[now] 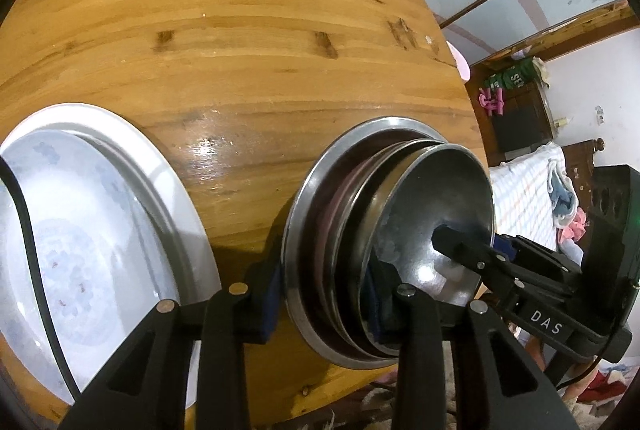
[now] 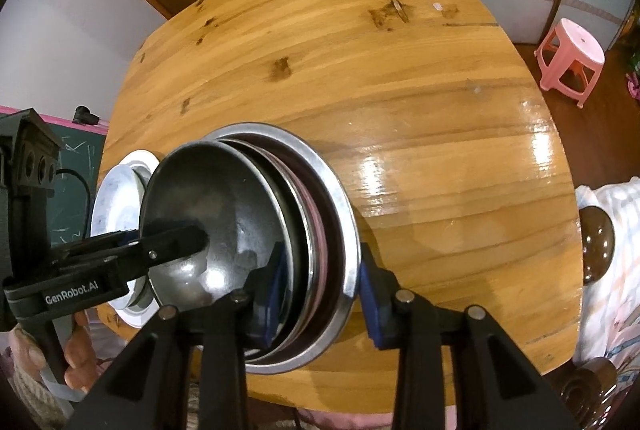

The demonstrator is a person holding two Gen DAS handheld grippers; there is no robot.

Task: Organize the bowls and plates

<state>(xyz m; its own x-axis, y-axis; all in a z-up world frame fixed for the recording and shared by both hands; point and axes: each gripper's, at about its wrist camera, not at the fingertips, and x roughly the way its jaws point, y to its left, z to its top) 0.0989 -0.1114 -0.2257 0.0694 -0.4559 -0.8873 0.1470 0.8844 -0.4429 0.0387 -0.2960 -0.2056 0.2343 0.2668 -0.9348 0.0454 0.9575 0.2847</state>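
Note:
A nested stack of steel bowls [image 1: 436, 198] sits in a wide steel plate [image 1: 304, 214], tilted up over the wooden table [image 1: 240, 50]. My left gripper [image 1: 324, 302] is shut on the stack's near rim, one blue pad behind the wide plate and the other on the bowl side. My right gripper [image 1: 480, 250] grips the opposite rim, with a finger inside the top bowl. In the right wrist view my right gripper [image 2: 320, 302] clamps the stack of steel bowls [image 2: 224, 214] and wide plate [image 2: 340, 214]. My left gripper [image 2: 148, 238] reaches into the top bowl from the left.
A stack of white plates [image 1: 120, 214] lies on the table to the left, also seen as white plates [image 2: 116, 190] behind the bowls. A pink stool [image 2: 572, 58] stands off the table's far right. A hand [image 2: 76, 354] holds the left gripper's handle.

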